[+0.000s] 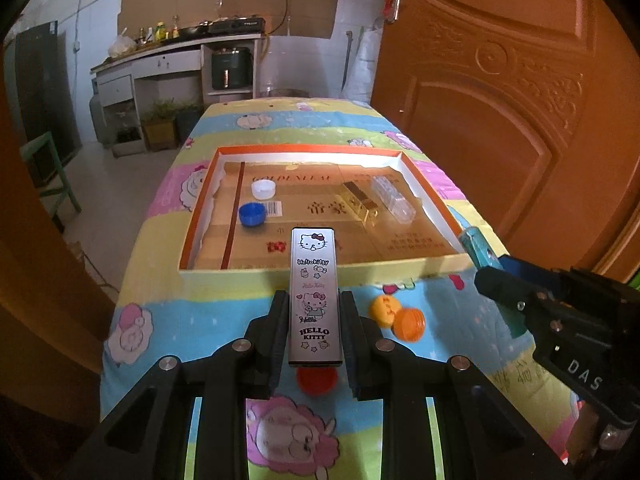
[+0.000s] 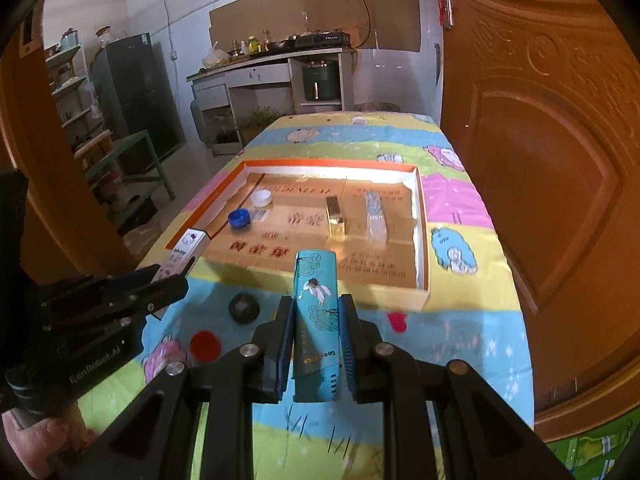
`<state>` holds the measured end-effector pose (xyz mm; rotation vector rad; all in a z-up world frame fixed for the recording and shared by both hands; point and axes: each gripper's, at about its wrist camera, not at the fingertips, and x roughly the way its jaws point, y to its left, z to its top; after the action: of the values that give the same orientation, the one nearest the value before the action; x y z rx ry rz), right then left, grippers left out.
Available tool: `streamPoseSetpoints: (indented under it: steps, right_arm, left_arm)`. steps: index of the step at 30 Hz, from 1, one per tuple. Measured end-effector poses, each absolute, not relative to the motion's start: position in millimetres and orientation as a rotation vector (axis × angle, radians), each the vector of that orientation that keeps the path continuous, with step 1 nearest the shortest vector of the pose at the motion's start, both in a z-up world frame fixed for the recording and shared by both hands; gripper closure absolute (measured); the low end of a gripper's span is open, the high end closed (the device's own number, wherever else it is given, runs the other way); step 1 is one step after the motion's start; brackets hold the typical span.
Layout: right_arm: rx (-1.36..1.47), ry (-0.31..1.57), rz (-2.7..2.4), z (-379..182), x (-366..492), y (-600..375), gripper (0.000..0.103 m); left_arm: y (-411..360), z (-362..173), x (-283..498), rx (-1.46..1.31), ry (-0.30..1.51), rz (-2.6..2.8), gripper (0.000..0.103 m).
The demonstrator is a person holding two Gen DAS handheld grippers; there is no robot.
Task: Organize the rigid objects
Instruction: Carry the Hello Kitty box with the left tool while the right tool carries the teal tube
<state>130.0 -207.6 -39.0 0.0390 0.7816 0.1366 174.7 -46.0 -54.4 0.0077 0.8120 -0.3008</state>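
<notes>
Nearest the lens, the left gripper clamped a silver Hello Kitty case lengthwise between its pads, held above the cartoon-print tablecloth. The right gripper likewise gripped a teal illustrated case, its far end tipped toward 12 o'clock. Loose on the cloth lay a red bottle cap beneath the silver case, two orange caps touching each other at 3 o'clock of the left claw, and a black cap at 9 o'clock of the teal case. Beyond, at 12 o'clock, the orange-rimmed cardboard tray held a blue cap and a white cap on its left side, and a gold bar-shaped box beside a clear plastic box on its right.
</notes>
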Motion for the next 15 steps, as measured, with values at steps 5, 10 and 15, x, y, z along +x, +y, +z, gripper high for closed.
streamPoseSetpoints:
  steps: [5,10,15]
  right_arm:
    - [0.034,0.779,0.140,-34.2,151.7,-210.3,0.081]
    - [0.036,0.787,0.152,-31.9,176.2,-215.2,0.081]
    - [0.036,0.788,0.153,-31.1,194.3,-220.4,0.081]
  left_arm:
    - [-50.7,-52.7,192.3,0.016,0.813,-0.293,0.078]
    - [-55.0,-50.2,210.8,0.023,0.810,-0.287,0.078]
    - [-60.4,-48.1,228.7,0.031,0.810,-0.281,0.078]
